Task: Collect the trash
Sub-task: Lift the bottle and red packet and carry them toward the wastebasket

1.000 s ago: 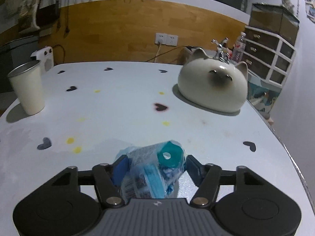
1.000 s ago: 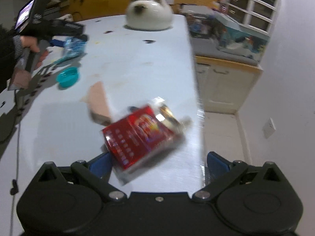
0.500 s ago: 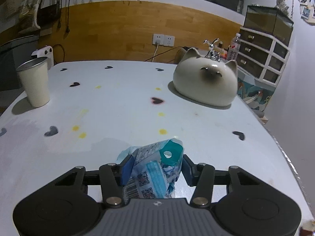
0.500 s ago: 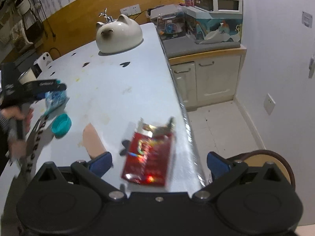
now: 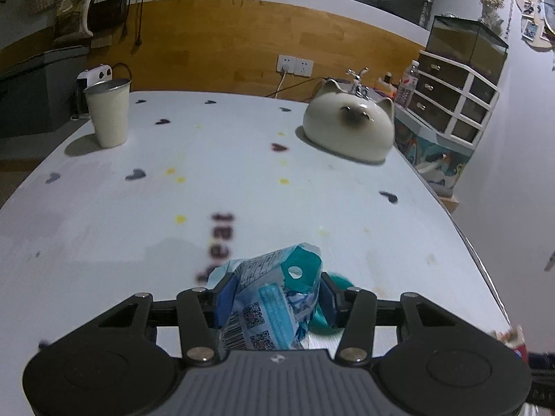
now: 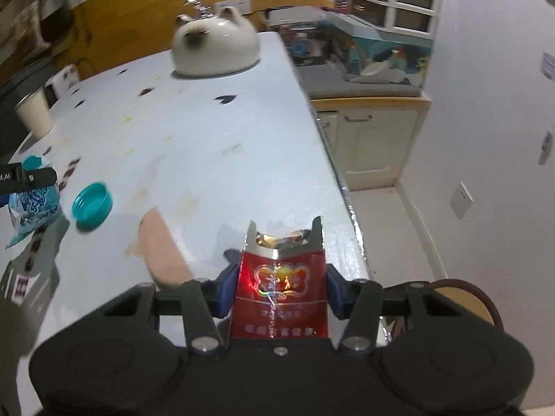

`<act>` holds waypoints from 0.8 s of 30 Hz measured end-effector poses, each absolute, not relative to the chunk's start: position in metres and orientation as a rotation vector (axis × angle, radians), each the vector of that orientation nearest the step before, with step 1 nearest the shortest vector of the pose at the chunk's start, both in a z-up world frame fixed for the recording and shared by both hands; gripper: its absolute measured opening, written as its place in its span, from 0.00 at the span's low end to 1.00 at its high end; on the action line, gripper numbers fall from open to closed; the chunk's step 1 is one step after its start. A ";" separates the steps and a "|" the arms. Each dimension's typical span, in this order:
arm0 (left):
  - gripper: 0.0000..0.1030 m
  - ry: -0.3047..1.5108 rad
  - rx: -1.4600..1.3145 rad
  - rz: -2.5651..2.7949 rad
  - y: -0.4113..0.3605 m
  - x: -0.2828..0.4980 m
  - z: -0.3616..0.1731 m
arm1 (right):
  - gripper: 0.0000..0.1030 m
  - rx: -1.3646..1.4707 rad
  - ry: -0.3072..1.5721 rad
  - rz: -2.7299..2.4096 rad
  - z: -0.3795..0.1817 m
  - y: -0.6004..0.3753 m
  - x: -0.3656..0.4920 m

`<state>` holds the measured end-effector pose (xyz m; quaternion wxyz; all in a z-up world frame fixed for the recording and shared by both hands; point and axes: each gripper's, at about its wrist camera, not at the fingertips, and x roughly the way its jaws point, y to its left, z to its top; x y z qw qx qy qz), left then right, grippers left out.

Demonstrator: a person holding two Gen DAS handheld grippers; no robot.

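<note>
- Crumpled blue-and-white wrapper, printed with barcode and QR squares: pinched between the two blue pads of the left gripper, lifted off the white table; teal torn corner sticking up past the fingertips.
- Same wrapper visible from the right wrist view at far left, dangling from the left gripper's black finger above the tabletop.
- Red cigarette pack, top torn open with foil showing: clamped upright between the blue pads of the right gripper, pads pressed against both narrow sides; held near the table's right edge.
- Teal bottle cap: lying open side up on the table, just right of the hanging wrapper, apart from both grippers; partly hidden behind the left gripper's right finger in the left wrist view.
- Pinkish flat scrap: on the table between cap and red pack, blurred.
- Metal-rimmed cream cup: upright at the far left of the table; contents not discernible.
- Cat-shaped ceramic dome: resting far right on the table, well apart from the trash.
- Brown-rimmed round bin: below the table's right edge, mostly hidden behind the right gripper; inside not visible.
</note>
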<state>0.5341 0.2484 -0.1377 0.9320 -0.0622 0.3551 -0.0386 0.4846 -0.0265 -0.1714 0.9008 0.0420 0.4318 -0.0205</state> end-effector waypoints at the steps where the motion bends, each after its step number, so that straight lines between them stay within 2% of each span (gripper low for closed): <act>1: 0.49 0.730 -0.125 -0.073 0.247 0.526 -0.136 | 0.51 0.082 0.898 -0.027 -0.170 -0.027 0.482; 24: 0.48 0.770 -0.091 -0.074 0.199 0.379 -0.086 | 0.50 0.057 0.840 0.135 -0.108 -0.041 0.386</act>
